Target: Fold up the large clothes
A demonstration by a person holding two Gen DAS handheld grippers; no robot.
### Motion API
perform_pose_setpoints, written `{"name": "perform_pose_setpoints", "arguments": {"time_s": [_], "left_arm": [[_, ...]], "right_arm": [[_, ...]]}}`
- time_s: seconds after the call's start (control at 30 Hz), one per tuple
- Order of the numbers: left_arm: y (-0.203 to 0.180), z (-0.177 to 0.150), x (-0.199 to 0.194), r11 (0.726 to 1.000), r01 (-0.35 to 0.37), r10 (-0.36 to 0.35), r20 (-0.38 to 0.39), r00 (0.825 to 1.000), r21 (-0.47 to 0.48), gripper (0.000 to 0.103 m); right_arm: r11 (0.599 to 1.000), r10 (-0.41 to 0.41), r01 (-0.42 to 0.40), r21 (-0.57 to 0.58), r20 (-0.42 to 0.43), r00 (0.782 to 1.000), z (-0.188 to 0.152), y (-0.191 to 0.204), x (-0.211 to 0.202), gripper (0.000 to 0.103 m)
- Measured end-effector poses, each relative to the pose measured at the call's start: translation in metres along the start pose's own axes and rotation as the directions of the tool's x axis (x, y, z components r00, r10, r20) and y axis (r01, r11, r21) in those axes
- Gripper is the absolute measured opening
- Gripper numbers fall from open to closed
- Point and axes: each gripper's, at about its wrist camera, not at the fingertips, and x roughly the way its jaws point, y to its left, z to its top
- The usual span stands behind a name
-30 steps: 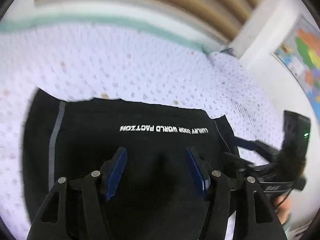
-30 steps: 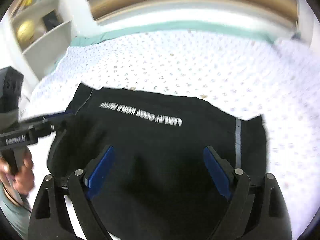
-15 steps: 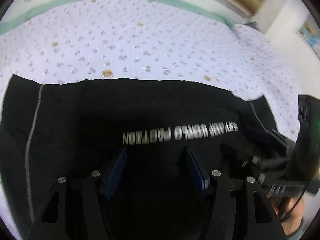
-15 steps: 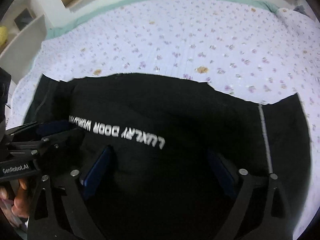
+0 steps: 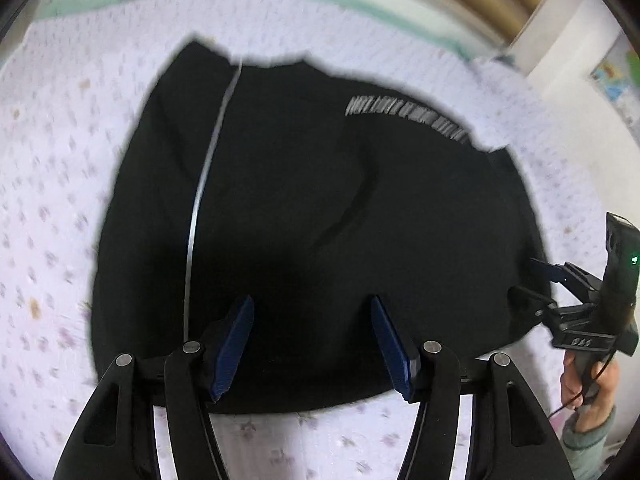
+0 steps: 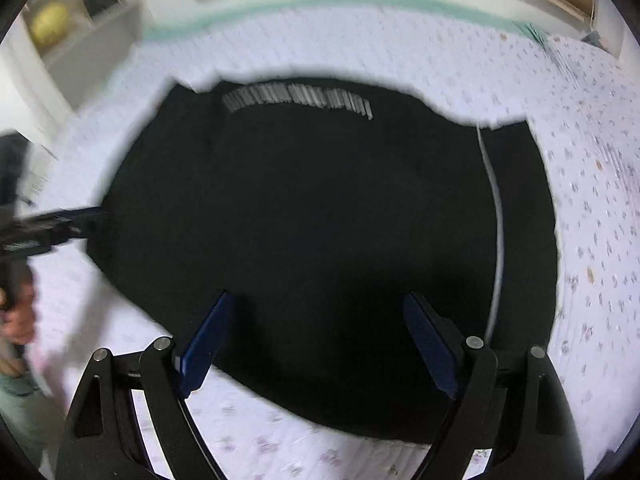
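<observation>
Black garment (image 5: pixel 320 208) spread flat on flowered bedsheet (image 5: pixel 60 200), white lettering (image 6: pixel 296 98) along far edge, grey stripe (image 5: pixel 200 208) down one side. Left gripper (image 5: pixel 312 344) above near hem, jaws partly spread, nothing between blue pads. Right gripper (image 6: pixel 316 328) above near hem too, spread wide, empty.

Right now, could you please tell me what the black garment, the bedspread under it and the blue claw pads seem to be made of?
Black garment: soft matte knit, likely cotton or a blend; it lies limp with shallow creases, and a pale stripe and printed lettering are on it.
Bedspread: light woven cloth with small flower print; finish blurred.
Blue claw pads: smooth, probably rubber or plastic; cannot tell which.
</observation>
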Motion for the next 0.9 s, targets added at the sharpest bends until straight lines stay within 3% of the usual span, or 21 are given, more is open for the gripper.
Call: {"name": "perform_pose_setpoints", "arguments": {"time_s": [0.03, 0.1, 0.2, 0.27, 0.5, 0.6, 0.8, 0.9], "left_arm": [[0.003, -0.002, 0.013, 1.0, -0.008, 0.008, -0.006, 1.0, 0.008, 0.062], [0.011, -0.003, 0.028, 1.0, 0.005, -0.005, -0.01, 1.0, -0.006, 0.063], [0.025, 0.001, 0.025, 0.993, 0.068, -0.068, -0.003, 0.998, -0.098, 0.063], [0.026, -0.002, 0.019, 0.993, 0.079, -0.077, 0.017, 0.997, -0.088, 0.063], [0.032, -0.023, -0.05, 0.994, 0.113, -0.111, 0.138, 0.984, -0.008, 0.063], [0.046, -0.023, -0.084, 0.997, 0.082, -0.079, 0.202, 0.976, -0.007, 0.064], [0.08, -0.023, -0.124, 0.998, 0.065, -0.055, 0.305, 0.951, -0.025, 0.064], [0.096, -0.016, -0.122, 0.997, 0.044, -0.024, 0.3, 0.954, -0.059, 0.064]], "right_arm": [[1.0, -0.007, 0.007, 0.005, -0.033, 0.999, -0.001, 0.003, 0.021, 0.091], [1.0, -0.024, 0.024, -0.012, -0.003, 1.0, -0.007, 0.004, 0.038, 0.095], [0.998, -0.057, 0.057, 0.0, 0.023, 0.998, -0.01, 0.007, 0.035, 0.095], [0.998, -0.067, 0.067, -0.002, 0.028, 0.997, -0.012, 0.009, 0.033, 0.095], [0.999, -0.019, 0.016, 0.033, 0.086, 0.996, -0.027, 0.008, -0.014, 0.096], [0.997, -0.071, 0.068, 0.025, 0.157, 0.985, -0.031, 0.007, -0.047, 0.096], [0.984, -0.101, 0.053, 0.17, 0.286, 0.953, -0.036, -0.059, -0.116, 0.097], [0.962, -0.077, 0.0, 0.274, 0.272, 0.959, -0.037, -0.097, -0.12, 0.098]]}}
